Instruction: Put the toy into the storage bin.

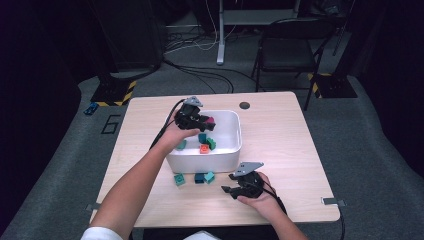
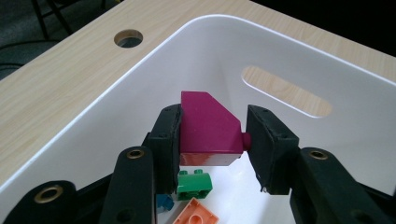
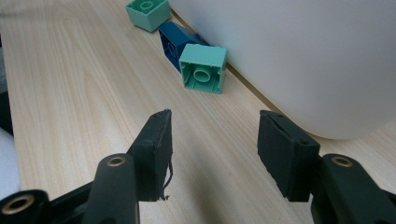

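Magenta sloped brick [image 2: 208,126] sits clamped in the left tool [image 2: 212,135] over the glossy white bin [image 2: 116,107]; the right tool [image 3: 212,149] gapes empty.

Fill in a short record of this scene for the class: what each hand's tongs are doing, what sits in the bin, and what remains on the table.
left tongs: shut on a magenta sloped block, held above the inside of the white bin
right tongs: open, nothing between the jaws, low over the wooden table
in the bin: a green brick, an orange brick, plus a blue piece partly hidden
on the table beside the bin: two teal blocks and a dark blue block
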A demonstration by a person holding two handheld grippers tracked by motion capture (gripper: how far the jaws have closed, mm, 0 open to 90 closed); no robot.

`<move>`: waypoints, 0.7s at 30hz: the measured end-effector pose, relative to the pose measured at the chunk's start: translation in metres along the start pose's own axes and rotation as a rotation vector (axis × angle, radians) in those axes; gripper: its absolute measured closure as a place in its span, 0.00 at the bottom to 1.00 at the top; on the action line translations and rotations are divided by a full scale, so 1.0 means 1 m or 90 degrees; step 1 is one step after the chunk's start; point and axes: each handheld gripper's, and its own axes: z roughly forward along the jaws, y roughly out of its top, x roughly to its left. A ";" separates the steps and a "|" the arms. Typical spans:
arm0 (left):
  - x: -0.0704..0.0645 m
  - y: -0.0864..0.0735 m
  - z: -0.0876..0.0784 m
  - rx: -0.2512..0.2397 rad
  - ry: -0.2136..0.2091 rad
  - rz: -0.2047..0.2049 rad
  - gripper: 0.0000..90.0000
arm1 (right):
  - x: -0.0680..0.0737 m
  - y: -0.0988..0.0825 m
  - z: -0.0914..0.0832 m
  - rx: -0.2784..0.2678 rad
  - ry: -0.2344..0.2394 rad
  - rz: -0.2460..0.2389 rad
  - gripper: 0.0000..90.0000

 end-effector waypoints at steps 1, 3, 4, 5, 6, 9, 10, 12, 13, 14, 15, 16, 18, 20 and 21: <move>0.001 -0.001 0.002 0.001 -0.001 -0.001 0.63 | 0.000 0.000 0.000 0.000 0.000 0.002 0.50; 0.001 -0.003 0.006 0.009 -0.002 -0.001 0.63 | 0.001 0.000 0.000 -0.002 0.001 0.008 0.50; 0.001 -0.005 0.008 0.011 0.000 0.000 0.63 | 0.001 0.000 0.000 -0.002 0.002 0.008 0.50; 0.002 -0.006 0.009 0.011 0.000 0.000 0.63 | 0.002 0.000 0.000 -0.002 0.002 0.010 0.50; 0.002 -0.007 0.011 0.012 0.001 -0.001 0.63 | 0.001 0.000 -0.001 0.000 0.000 0.001 0.50; 0.003 -0.009 0.014 0.021 0.003 0.003 0.63 | 0.000 0.000 -0.001 -0.002 -0.001 0.002 0.50; 0.004 -0.009 0.015 0.022 0.003 0.001 0.63 | 0.000 0.000 -0.001 -0.001 -0.001 0.002 0.50; 0.004 -0.010 0.016 0.029 0.001 0.000 0.62 | 0.000 0.000 -0.001 -0.002 0.000 0.002 0.50; 0.004 -0.010 0.016 0.031 0.002 0.003 0.61 | 0.000 0.000 -0.001 -0.002 0.000 0.002 0.50; 0.003 -0.010 0.015 0.033 0.001 -0.004 0.59 | 0.000 0.000 -0.001 -0.002 0.000 0.002 0.50; 0.003 -0.010 0.014 0.035 0.001 -0.008 0.58 | 0.000 0.000 -0.001 -0.003 0.000 0.002 0.50; 0.003 -0.009 0.013 0.035 0.000 -0.014 0.56 | 0.000 0.000 -0.001 -0.002 0.000 0.003 0.50; 0.002 -0.008 0.009 0.030 0.001 -0.017 0.54 | 0.000 0.000 -0.001 -0.002 -0.001 0.004 0.50; 0.000 -0.007 0.003 0.022 0.002 -0.018 0.54 | 0.000 0.000 -0.001 -0.001 0.002 0.005 0.50; -0.001 -0.006 0.001 0.022 0.004 -0.016 0.53 | 0.000 0.000 -0.001 -0.002 0.002 0.004 0.50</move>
